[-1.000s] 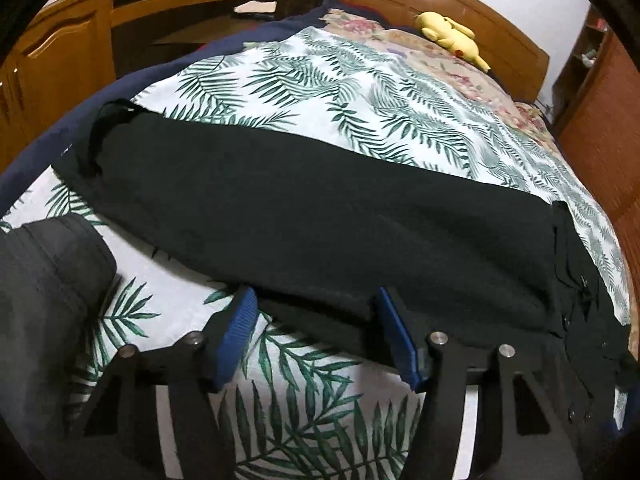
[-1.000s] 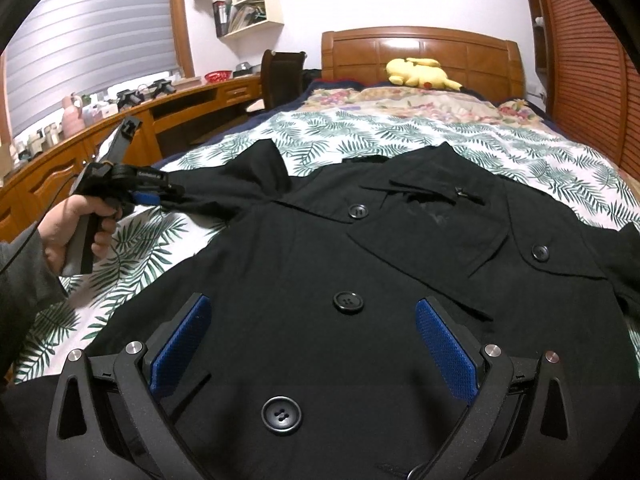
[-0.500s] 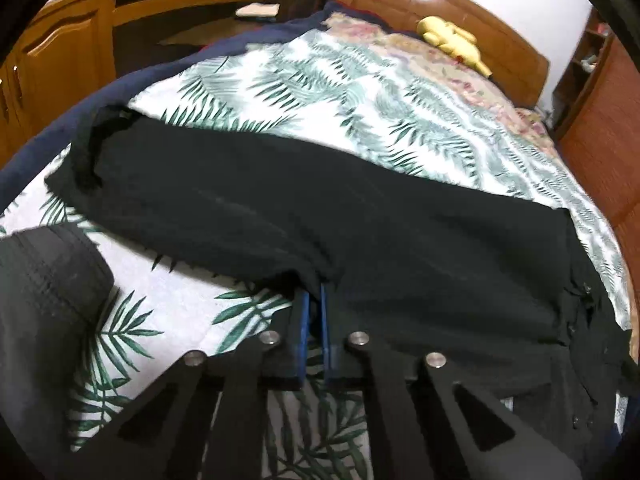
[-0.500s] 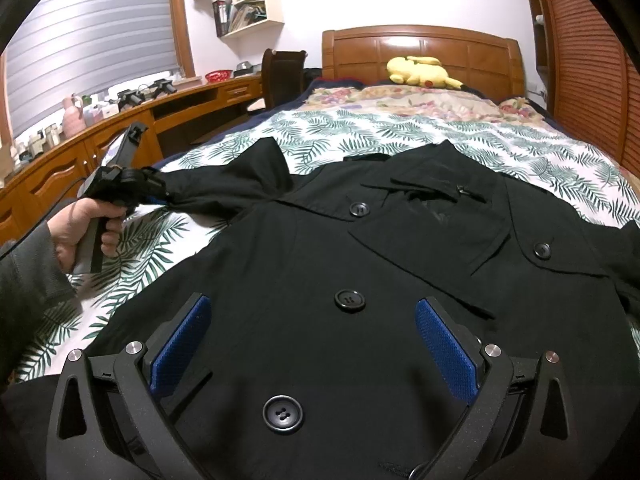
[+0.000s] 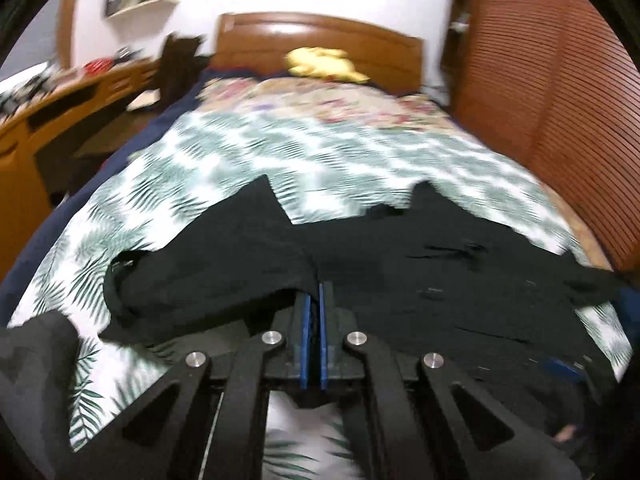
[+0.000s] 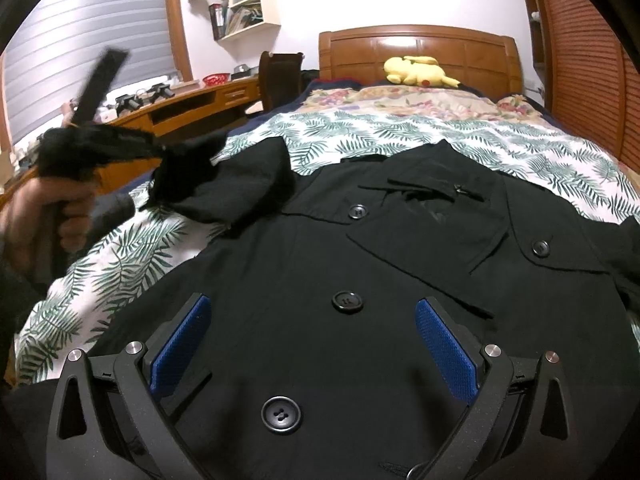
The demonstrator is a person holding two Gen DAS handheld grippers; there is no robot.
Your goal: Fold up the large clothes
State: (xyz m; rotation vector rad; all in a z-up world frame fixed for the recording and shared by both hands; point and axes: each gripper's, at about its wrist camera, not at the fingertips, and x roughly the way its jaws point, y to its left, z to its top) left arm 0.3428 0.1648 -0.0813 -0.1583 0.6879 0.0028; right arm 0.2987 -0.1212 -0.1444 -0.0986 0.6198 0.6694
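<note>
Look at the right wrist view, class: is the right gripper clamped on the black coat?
No: the right gripper hangs open above the black coat, gripping nothing.

The left gripper (image 6: 76, 152) and the hand (image 6: 44, 216) around it smear into blur at the right wrist view's left edge. The black coat (image 6: 360, 280) runs off the frame's bottom. The left wrist view is blurred throughout, softening the yellow plush toy (image 5: 320, 65).

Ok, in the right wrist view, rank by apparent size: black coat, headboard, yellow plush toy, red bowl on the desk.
1. black coat
2. headboard
3. yellow plush toy
4. red bowl
The coat lies nearest the camera, which exaggerates it.
</note>
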